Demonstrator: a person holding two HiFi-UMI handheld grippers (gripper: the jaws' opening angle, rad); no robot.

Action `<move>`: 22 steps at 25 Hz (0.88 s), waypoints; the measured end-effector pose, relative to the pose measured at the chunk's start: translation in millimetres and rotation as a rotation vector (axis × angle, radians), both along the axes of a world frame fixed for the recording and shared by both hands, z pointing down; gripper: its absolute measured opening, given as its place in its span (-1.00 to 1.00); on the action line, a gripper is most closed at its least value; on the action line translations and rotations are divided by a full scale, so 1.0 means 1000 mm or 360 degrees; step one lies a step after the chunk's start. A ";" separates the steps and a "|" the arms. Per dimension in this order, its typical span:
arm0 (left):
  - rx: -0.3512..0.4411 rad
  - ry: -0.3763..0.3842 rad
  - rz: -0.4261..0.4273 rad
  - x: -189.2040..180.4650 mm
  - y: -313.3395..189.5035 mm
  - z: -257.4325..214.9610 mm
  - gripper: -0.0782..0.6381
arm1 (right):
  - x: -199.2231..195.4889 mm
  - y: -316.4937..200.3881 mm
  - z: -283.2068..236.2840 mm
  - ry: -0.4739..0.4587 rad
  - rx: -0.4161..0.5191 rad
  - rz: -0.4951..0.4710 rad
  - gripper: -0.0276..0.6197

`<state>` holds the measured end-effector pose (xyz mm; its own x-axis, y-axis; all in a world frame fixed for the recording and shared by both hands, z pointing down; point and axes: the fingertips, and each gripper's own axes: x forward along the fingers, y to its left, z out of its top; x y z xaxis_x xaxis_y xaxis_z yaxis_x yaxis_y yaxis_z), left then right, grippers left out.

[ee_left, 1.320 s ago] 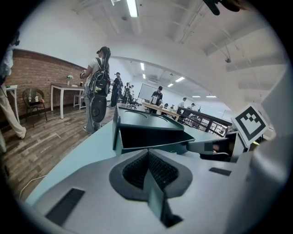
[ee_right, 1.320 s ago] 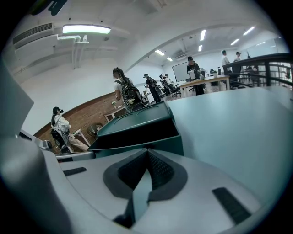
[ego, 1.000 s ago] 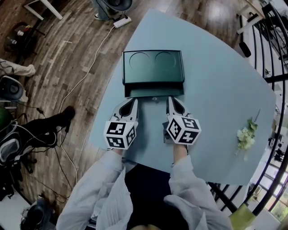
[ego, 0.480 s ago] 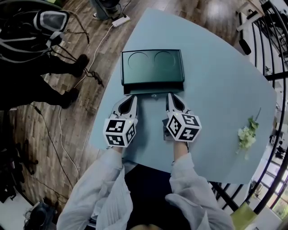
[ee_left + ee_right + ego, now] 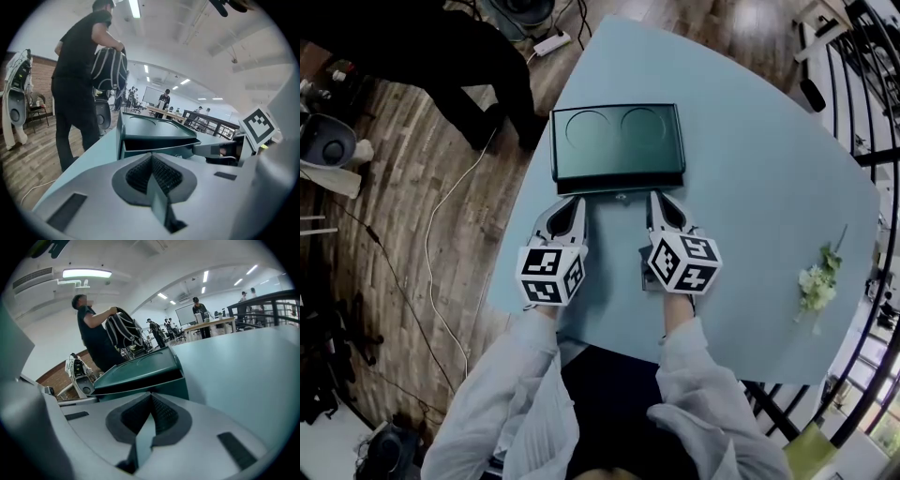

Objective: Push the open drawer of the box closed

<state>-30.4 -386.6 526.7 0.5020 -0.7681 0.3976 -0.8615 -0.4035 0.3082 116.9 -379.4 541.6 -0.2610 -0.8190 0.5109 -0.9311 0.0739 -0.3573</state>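
With empty jaws pinched together, the left gripper [image 5: 573, 203] and right gripper [image 5: 657, 200] are meeting the drawer [image 5: 620, 195], which is jutting slightly from the green box [image 5: 617, 141], apparently nearly closed.

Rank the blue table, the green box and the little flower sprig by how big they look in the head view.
Largest: blue table.
Next: green box.
Smallest: flower sprig.
No two look alike in size.

- A dark green box [image 5: 617, 141] is set on the pale blue table [image 5: 750, 169], its drawer [image 5: 619, 194] drawn out slightly.
- The left gripper [image 5: 573, 202] and right gripper [image 5: 658, 199] are held at the drawer's front.
- A flower sprig [image 5: 814, 281] is laid well apart, to the right.
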 end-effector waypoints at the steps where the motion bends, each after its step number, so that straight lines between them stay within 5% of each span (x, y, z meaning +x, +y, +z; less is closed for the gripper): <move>1: 0.0001 0.0000 -0.0004 0.000 -0.001 0.000 -0.74 | 0.000 -0.001 0.000 -0.0002 0.0002 -0.0001 -0.89; 22: 0.0016 -0.0011 -0.0029 0.001 -0.018 0.001 -0.74 | -0.002 -0.013 0.008 -0.0070 0.0036 -0.0006 -0.89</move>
